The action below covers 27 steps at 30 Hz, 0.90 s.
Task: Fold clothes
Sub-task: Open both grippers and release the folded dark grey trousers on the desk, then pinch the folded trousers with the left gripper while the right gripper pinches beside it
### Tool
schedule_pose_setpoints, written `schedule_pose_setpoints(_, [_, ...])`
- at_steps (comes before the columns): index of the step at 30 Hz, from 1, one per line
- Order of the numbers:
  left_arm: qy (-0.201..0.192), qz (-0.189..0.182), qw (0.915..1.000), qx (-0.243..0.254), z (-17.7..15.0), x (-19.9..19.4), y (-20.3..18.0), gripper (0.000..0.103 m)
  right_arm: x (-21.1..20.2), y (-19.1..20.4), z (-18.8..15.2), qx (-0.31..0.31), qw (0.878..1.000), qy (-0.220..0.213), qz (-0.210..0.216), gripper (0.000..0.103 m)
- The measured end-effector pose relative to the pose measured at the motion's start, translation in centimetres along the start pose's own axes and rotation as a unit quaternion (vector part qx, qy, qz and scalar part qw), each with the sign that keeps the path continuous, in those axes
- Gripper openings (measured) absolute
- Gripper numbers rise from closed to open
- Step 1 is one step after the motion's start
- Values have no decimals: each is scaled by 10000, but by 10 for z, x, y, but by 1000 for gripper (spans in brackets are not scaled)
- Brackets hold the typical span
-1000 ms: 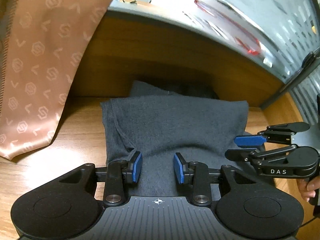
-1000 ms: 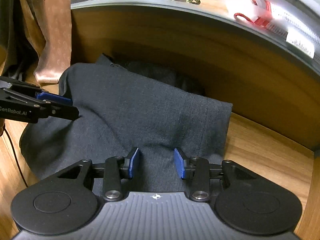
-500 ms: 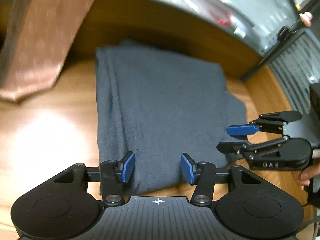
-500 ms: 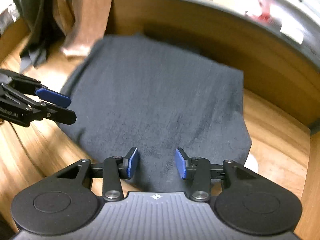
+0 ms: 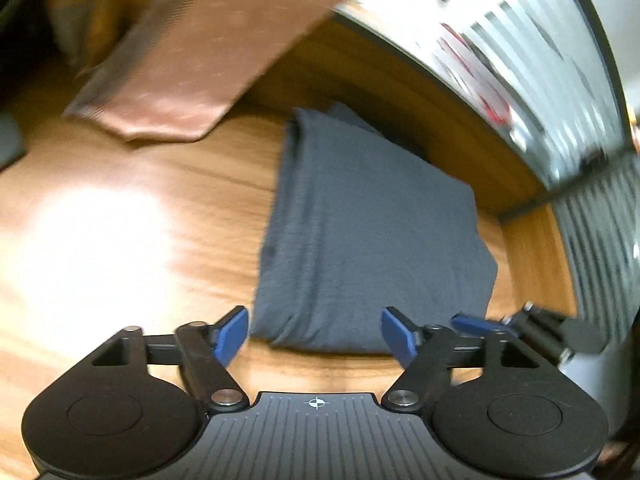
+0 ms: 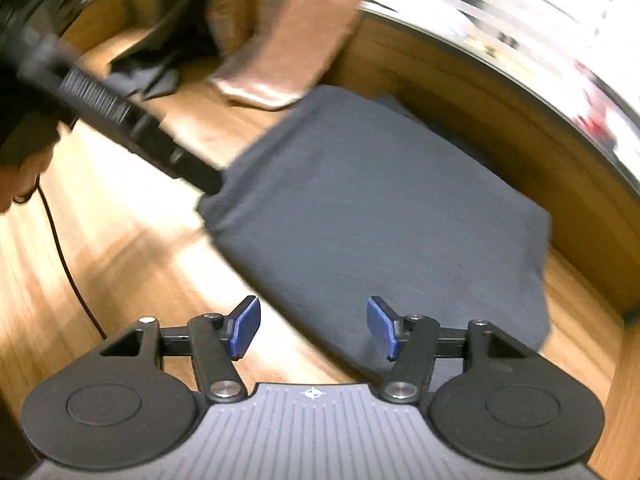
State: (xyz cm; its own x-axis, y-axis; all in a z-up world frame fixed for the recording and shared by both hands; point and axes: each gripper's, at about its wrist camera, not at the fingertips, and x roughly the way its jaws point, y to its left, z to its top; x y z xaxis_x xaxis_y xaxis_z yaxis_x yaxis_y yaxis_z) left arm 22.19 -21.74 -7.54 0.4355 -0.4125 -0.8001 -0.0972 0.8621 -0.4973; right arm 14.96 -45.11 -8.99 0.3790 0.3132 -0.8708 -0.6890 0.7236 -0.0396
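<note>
While folded flat, grey garment (image 5: 368, 236) (grippers apart)

Warm wooden tabletop (image 5: 132, 184) fills the near ground, grain running across it, and a big bright patch of light glare (image 5: 92, 248) sits on its near left. At the far side a raised wooden back panel (image 5: 384, 92) curves along the table's edge, darker in its own shadow. Above and to the right, a striped frosted glass partition (image 5: 560, 60) shows, blurred, with a smear of red on it. From the right wrist view the same wooden panel (image 6: 480, 104) bounds the table, and a thin black cable (image 6: 68, 276) trails over the wood at the near left.
</note>
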Motion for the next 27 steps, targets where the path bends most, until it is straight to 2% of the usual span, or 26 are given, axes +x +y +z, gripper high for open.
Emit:
schedule_pose_setpoints(2, [-5, -9, 9998, -217, -1, -4, 9, 85, 10, 18, 9, -332, 9994, -24, -55, 77])
schedule_pose_setpoints(6, [-14, -27, 9979, -652, -2, -13, 27, 94, 37, 54, 23, -1088, 9938, -91, -200, 78])
schedule_pose_setpoints(9, [-21, -268, 9931, -1138, 0, -12, 40, 98, 57, 73, 28, -1627, 9857, -131, -423, 76])
schedule_pose_setpoints(15, [22, -644, 9800, -1883, -6, -10, 59, 101, 80, 94, 20, -2697, 9579, -130, -980, 66])
schedule_pose_setpoints(17, [55, -755, 9771, -1988, -9, -5, 60, 101, 84, 96, 17, -2992, 9469, -156, -1165, 53])
schedule_pose_setpoints(18, [72, -809, 9762, -2010, -11, -2, 59, 101, 85, 97, 15, -3155, 9405, -172, -1249, 52])
schedule_pose_setpoints(20, [107, -917, 9743, -2053, -13, 5, 58, 101, 83, 100, 10, -3577, 9227, -333, -1399, 40])
schedule_pose_setpoints(24, [176, -1133, 9701, -2139, -19, 19, 54, 100, 65, 95, 14, -3645, 9152, -615, -1605, 30])
schedule_pose_setpoints(27, [198, -1325, 9650, -2254, -21, 30, 51, 100, 55, 84, 21, -3495, 9197, -699, -1648, 30])
